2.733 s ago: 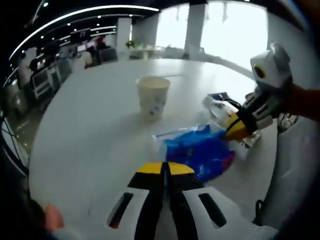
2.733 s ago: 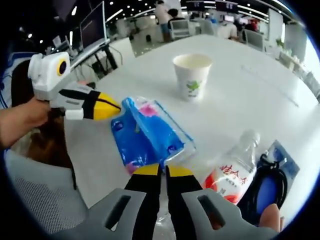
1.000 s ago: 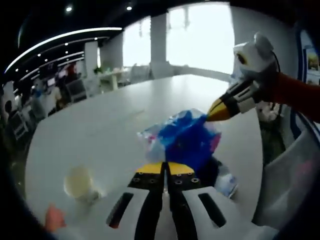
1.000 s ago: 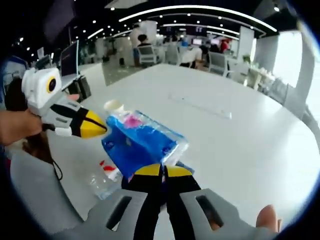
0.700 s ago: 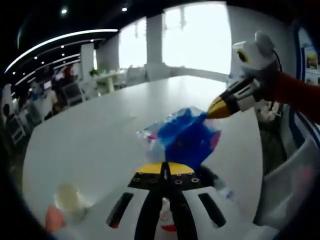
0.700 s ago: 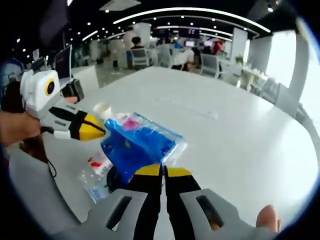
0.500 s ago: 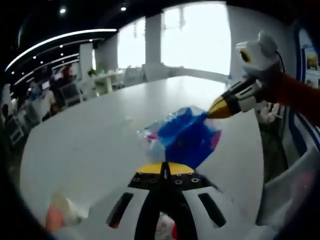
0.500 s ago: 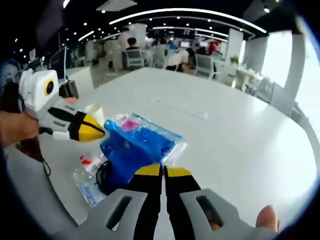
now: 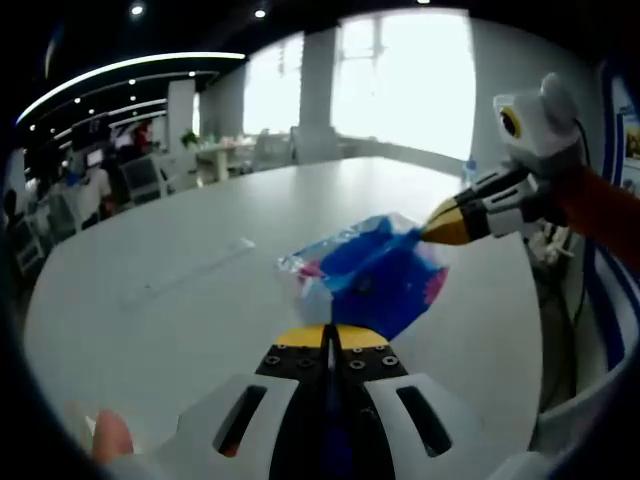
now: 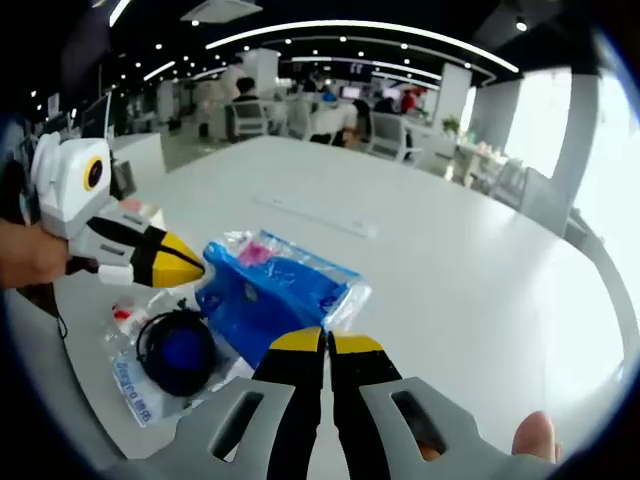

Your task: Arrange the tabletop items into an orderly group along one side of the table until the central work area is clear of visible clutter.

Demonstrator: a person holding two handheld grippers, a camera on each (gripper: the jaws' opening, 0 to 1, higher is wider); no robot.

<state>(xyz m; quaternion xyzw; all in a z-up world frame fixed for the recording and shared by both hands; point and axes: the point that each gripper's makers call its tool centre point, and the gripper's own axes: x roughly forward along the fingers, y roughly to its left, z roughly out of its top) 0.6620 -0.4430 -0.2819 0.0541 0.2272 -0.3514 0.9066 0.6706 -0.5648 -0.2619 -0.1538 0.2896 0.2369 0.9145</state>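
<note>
- At the bottom centre of the left gripper view, the left hand-held gripper (image 9: 330, 335) has its jaws pressed together on the near edge of the blue plastic packet (image 9: 372, 272); in the right gripper view it comes in from the left (image 10: 185, 262), tip against the packet's left end.
- At the bottom centre of the right gripper view, the right hand-held gripper (image 10: 326, 342) is likewise clenched on the near edge of the packet (image 10: 275, 290); in the left gripper view its yellow tip (image 9: 448, 228) meets the packet's upper right corner.
- Held at both ends, the packet hangs lifted above the white surface (image 10: 450, 270). My judgement: keep both grips firm and move the two hands together, so the thin film neither tears nor slips.
- Low in the left part of the right gripper view lies a clear bag (image 10: 140, 385) with a dark coiled cable (image 10: 175, 350) inside, near the surface's edge.
- That spot looks like the gathering side; setting the packet just beside the bag, not on it, would keep the group tidy.
- Beyond, toward the upper right, the surface's middle looks bare.
</note>
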